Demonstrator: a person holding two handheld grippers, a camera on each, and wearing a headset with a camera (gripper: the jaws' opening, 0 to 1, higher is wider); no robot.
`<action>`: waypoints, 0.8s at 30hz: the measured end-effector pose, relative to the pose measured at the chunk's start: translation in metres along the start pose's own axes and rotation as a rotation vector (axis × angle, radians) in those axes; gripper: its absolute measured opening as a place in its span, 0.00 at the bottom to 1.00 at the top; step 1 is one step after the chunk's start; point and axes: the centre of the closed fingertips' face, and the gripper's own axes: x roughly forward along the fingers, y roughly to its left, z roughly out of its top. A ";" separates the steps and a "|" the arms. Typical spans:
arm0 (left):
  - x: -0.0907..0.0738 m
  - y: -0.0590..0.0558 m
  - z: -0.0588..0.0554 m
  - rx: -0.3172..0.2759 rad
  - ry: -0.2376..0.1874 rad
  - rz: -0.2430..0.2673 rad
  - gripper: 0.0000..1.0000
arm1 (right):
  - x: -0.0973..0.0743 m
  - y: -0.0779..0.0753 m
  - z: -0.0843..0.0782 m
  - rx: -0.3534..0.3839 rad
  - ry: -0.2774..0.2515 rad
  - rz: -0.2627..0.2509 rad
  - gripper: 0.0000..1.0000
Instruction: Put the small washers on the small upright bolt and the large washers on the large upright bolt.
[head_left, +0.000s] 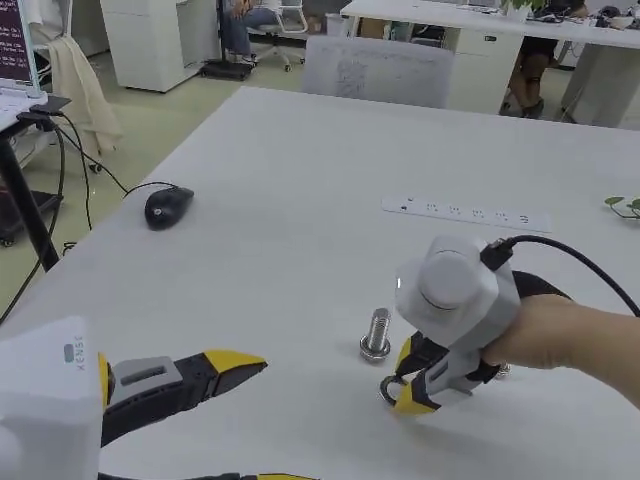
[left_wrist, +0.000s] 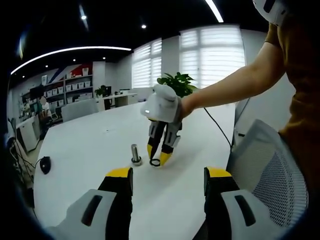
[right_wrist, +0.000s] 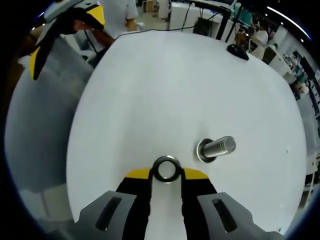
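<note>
An upright steel bolt (head_left: 377, 334) stands on the white table (head_left: 300, 200) on a wide flat base. My right gripper (head_left: 400, 393) sits just right of it, tips down close to the tabletop, shut on a steel washer (head_left: 386, 391). In the right gripper view the washer (right_wrist: 166, 160) is pinched between the yellow tips, with the bolt (right_wrist: 216, 148) just to its right. My left gripper (head_left: 262, 420) hovers open at the near left, holding nothing. In the left gripper view its jaws (left_wrist: 168, 175) stand wide apart, facing the bolt (left_wrist: 135, 153) and the right gripper (left_wrist: 161, 157).
A black mouse (head_left: 168, 207) lies at the table's left side and a white power strip (head_left: 465, 213) at the far right. A grey chair (head_left: 378, 70) stands behind the far edge. The table's left edge drops to a floor with cables.
</note>
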 end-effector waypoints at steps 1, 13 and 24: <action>0.000 0.000 0.000 0.001 0.000 0.000 0.56 | -0.001 -0.001 0.000 0.001 -0.001 -0.002 0.22; 0.001 0.002 -0.004 0.006 0.001 -0.003 0.56 | -0.018 -0.010 0.003 -0.007 -0.008 -0.032 0.22; 0.001 -0.001 0.001 0.007 -0.002 -0.005 0.56 | -0.033 -0.024 0.009 -0.021 -0.013 -0.068 0.22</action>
